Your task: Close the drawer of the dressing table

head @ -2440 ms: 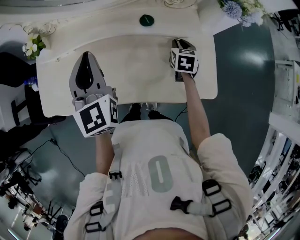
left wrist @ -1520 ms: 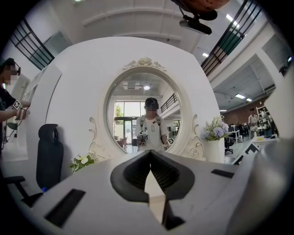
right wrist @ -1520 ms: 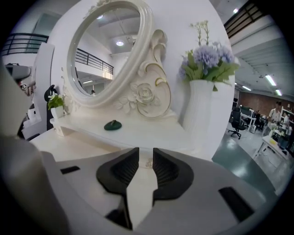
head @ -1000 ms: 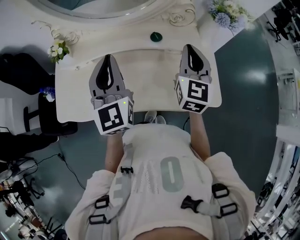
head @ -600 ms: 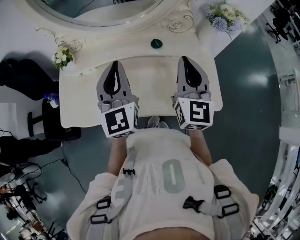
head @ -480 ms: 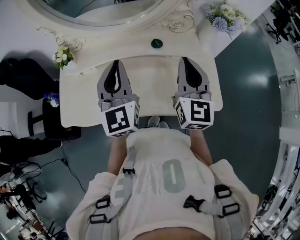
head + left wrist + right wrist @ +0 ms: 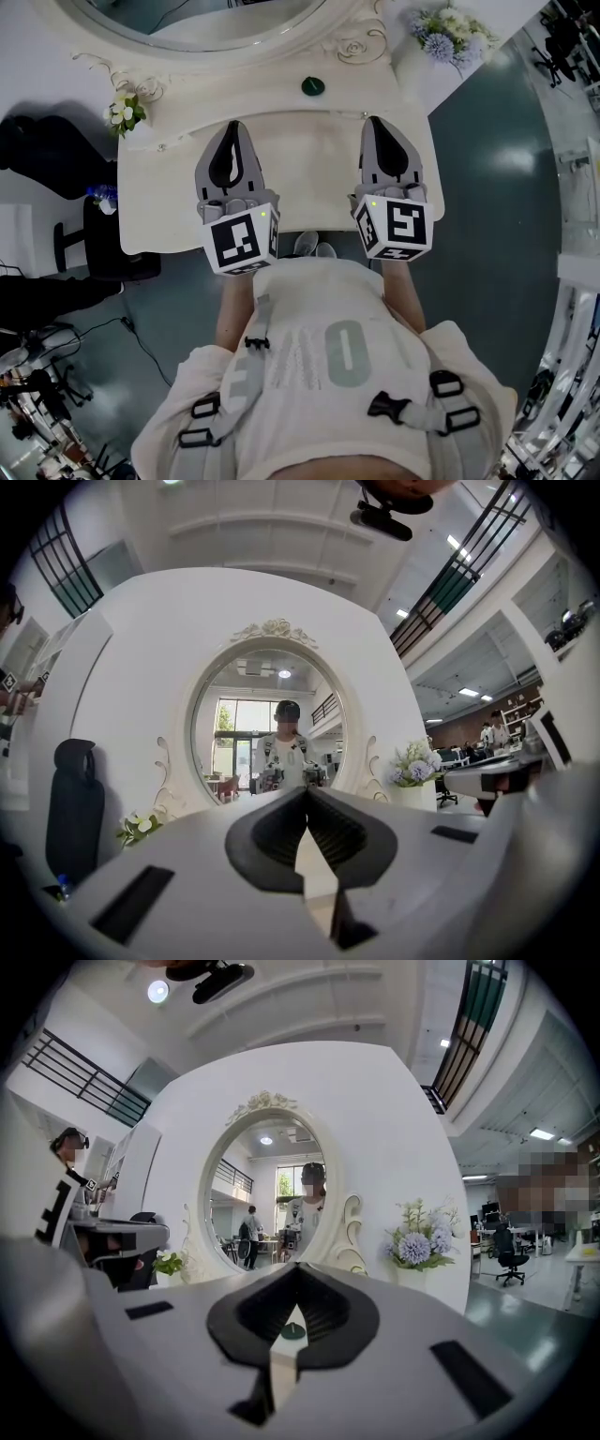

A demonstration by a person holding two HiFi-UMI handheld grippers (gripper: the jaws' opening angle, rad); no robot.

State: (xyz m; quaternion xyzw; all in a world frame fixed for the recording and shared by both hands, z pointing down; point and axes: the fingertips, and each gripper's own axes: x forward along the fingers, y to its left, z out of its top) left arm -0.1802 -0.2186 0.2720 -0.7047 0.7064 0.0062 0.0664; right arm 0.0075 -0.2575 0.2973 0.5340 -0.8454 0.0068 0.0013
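The white dressing table (image 7: 305,159) stands in front of me, its top seen from above in the head view. No drawer front shows in any view; the tabletop's front edge (image 7: 309,230) hides whatever is below it. My left gripper (image 7: 233,125) hovers over the left half of the top, pointing at the oval mirror (image 7: 272,724), shut and empty (image 7: 306,794). My right gripper (image 7: 376,120) hovers over the right half, parallel to it, also shut with nothing held (image 7: 298,1269).
A small dark green round object (image 7: 313,86) lies at the back of the top, between the grippers. Flower bunches stand at the back left (image 7: 125,112) and back right (image 7: 448,37). A black chair (image 7: 98,248) is to the left of the table.
The right gripper has drifted slightly back toward the person's body. The left gripper has stayed in place. Both have stayed shut.
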